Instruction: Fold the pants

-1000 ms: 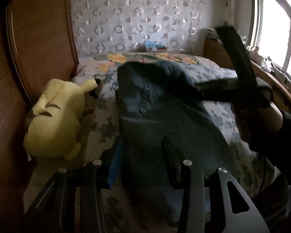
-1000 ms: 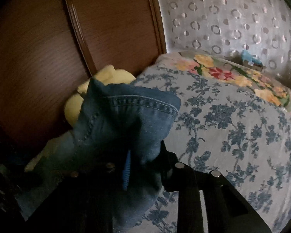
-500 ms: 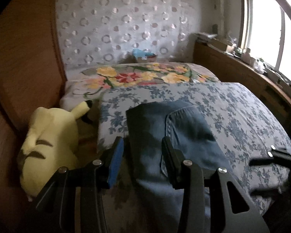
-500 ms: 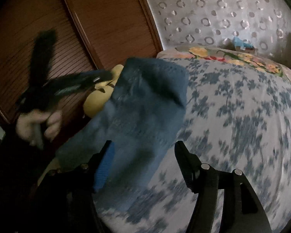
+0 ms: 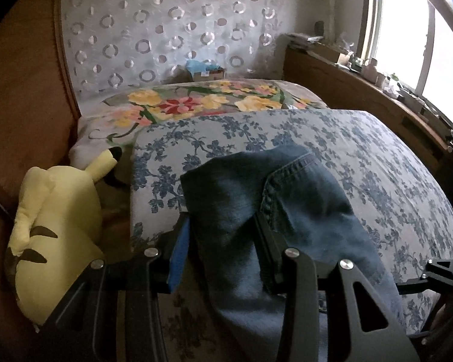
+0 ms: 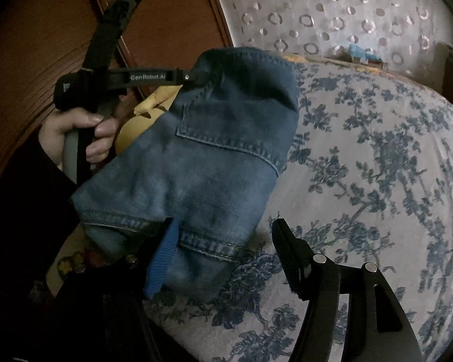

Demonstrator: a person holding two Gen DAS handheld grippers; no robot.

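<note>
The blue denim pants (image 6: 214,157) lay folded into a thick bundle on the near left part of the floral bed (image 6: 377,181), a back pocket and stitched seams facing up, the far end humped.

Your left gripper (image 5: 223,241) points down over the bed (image 5: 377,163), its jaws on either side of the folded jeans (image 5: 271,199), whose denim fills the gap between them. A yellow plush (image 5: 54,229) lies to the left against the wood panel (image 5: 24,90). The window (image 5: 407,30) glows at right.
</note>
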